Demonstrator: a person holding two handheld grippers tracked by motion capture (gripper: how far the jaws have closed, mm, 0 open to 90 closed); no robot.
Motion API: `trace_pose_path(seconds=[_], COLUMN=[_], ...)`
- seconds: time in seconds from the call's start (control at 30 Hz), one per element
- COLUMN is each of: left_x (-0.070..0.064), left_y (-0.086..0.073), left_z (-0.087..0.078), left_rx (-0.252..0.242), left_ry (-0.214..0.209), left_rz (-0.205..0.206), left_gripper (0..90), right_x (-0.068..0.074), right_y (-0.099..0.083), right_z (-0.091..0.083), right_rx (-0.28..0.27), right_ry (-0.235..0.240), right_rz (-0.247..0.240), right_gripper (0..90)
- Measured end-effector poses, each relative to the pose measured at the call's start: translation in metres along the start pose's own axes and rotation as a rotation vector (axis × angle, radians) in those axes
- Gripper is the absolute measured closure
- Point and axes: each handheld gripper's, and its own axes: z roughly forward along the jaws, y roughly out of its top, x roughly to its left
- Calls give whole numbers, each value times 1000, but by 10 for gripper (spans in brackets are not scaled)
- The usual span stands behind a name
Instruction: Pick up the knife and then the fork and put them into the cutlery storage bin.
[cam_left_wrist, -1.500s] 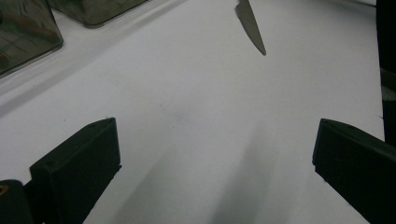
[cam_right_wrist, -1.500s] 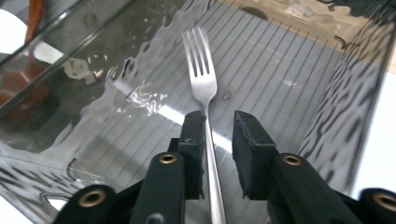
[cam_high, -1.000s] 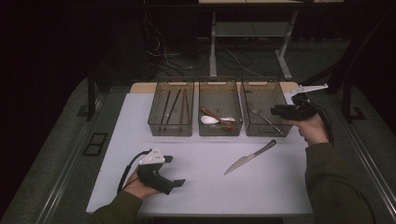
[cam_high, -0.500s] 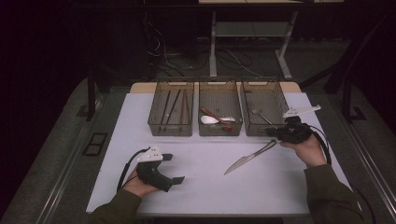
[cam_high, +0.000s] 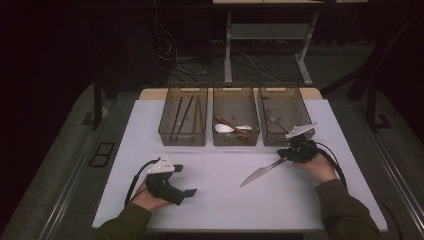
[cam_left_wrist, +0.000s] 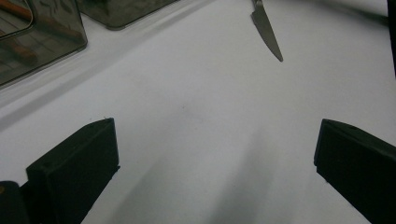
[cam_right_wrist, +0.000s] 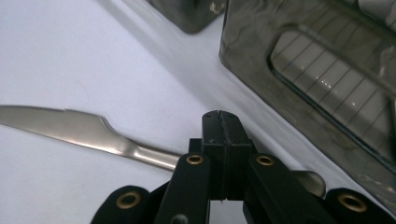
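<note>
Right gripper (cam_right_wrist: 219, 140): jaws pressed together, hovering over handle of flat silver steel table knife (cam_right_wrist: 74, 128), which lies on white tabletop (cam_high: 210, 165) beneath it, blade extending away. Left gripper (cam_left_wrist: 215, 154): jaws wide apart, idle. Advice: open jaws, straddle handle squarely, clamp near mid-handle.

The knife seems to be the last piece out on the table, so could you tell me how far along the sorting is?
Done: chopsticks, spoons and another utensil lie in the three bins. In hand: the right gripper, jaws shut, sits over the handle of the knife, which lies flat on the table; a grasp isn't evident. Left: lifting the knife into a bin. The left gripper rests open.
</note>
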Motion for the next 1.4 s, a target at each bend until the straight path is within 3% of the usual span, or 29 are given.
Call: trace_pose_path(seconds=[0.27,0.6,0.9,1.4], left_x=[-1,-1,-2,-3], left_y=[0,0,0,0], left_z=[0,0,0,0], left_rx=[4,5,6,5], left_ry=[-2,-3,-5,-7], left_rz=[4,5,7,6], left_gripper=[0,0,0,0], right_x=[2,2,3,16], right_y=[-1,-3,-11,-28], right_z=[7,5,-3,-17], right_rx=[31,44,69,119], right_ry=[-20,-10,17,54], right_rz=[-31,-27,-27,-73], right_gripper=[895,896,897,896])
